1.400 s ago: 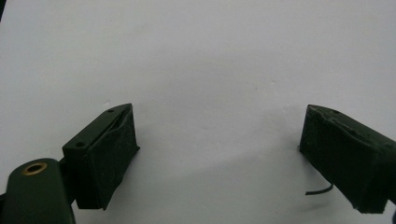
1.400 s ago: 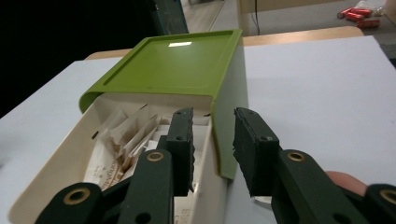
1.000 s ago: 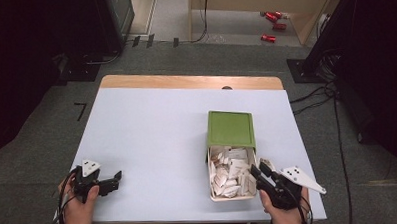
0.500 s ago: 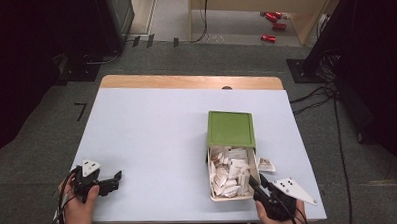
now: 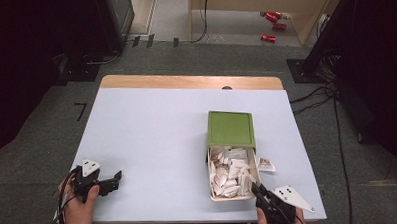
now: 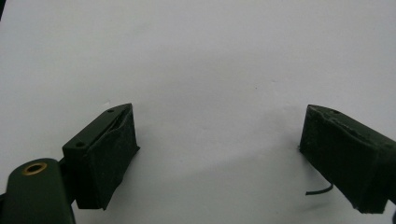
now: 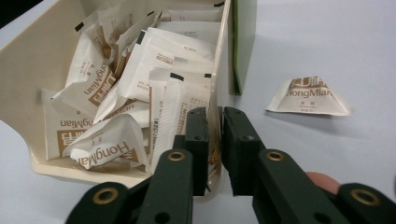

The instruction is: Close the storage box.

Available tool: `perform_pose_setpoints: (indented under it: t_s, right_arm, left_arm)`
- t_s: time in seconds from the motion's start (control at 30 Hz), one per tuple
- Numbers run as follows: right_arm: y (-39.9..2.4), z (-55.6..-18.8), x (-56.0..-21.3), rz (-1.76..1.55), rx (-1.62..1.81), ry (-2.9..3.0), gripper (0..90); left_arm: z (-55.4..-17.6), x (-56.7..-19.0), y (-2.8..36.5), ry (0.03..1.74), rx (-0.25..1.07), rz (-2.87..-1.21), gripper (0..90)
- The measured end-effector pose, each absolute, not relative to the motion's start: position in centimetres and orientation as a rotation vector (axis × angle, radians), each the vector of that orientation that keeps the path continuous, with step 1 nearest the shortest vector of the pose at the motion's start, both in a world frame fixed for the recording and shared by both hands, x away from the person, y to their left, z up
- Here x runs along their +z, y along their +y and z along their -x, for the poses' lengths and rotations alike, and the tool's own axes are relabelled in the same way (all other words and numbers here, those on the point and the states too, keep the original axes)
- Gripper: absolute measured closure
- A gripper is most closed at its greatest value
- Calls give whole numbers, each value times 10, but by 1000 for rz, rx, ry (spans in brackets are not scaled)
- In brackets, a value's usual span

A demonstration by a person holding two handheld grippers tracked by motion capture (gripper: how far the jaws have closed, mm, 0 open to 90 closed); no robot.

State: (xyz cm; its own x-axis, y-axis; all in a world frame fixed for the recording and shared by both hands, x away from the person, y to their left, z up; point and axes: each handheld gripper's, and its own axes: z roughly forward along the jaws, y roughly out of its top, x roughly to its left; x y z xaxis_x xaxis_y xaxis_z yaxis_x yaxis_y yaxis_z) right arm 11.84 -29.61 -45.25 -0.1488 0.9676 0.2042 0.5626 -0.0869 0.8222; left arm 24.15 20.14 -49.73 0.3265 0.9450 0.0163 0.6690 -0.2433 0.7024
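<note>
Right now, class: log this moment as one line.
left gripper: open, idle | right gripper: shut on box wall | box: full of sachets | one sachet: on table

pale table (image 5: 152,143), open box (image 5: 232,168) of sachets, loose sachet (image 5: 266,164) beside it

Compared with a second ago, the right gripper (image 5: 258,192) is drawn back toward the table's near edge, from beside the cream box's (image 5: 214,195) right wall to its near right corner. Its jaws are now closed on that wall (image 7: 215,122), one inside and one outside. A loose sachet (image 5: 266,164), earlier hidden, is uncovered right of the box.
</note>
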Motion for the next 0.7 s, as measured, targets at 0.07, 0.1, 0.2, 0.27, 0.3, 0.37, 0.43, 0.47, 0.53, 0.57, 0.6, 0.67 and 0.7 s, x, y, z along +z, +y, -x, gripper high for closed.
perform_pose_setpoints:
  t_s: [0.07,0.1,0.2,0.27,0.3,0.37,0.43,0.47,0.53,0.57,0.6,0.67,0.7]
  right_arm:
    - [-296,-118,-453,-1654,1139,1721,854]
    - [-297,-117,-452,-1652,1140,1719,860]
    - [-295,-117,-452,-1645,1117,1716,873]
    - [-294,-117,-451,-1649,1104,1714,877]
    - [-293,-118,-450,-1653,1101,1714,878]
    - [-293,-118,-448,-1667,1090,1718,881]
    - [-292,-120,-447,-1670,1081,1722,881]
    - [-291,-120,-446,-1678,1078,1721,882]
    - [-291,-121,-444,-1684,1078,1724,882]
    - [-290,-122,-443,-1683,1076,1725,883]
    - [-290,-123,-443,-1686,1074,1723,883]
    - [-290,-125,-440,-1692,1068,1725,885]
    - [-289,-126,-440,-1694,1061,1725,885]
  left_arm:
    - [-242,-497,201,1415,600,-2000,112]
    - [-242,-497,201,1415,600,-2000,112]
    - [-242,-497,201,1415,600,-2000,112]
    - [-242,-497,201,1415,600,-2000,112]
    - [-242,-497,201,1415,600,-2000,112]
    - [-242,-497,201,1415,600,-2000,112]
    - [-242,-497,201,1415,600,-2001,112]
    - [-242,-497,201,1415,600,-2000,112]
    - [-242,-497,201,1415,600,-2001,112]
    - [-242,-497,201,1415,600,-2001,112]
    - [-242,-497,201,1415,600,-2001,112]
    - [-242,-497,201,1415,600,-2001,112]
    - [-242,-497,201,1416,600,-2001,112]
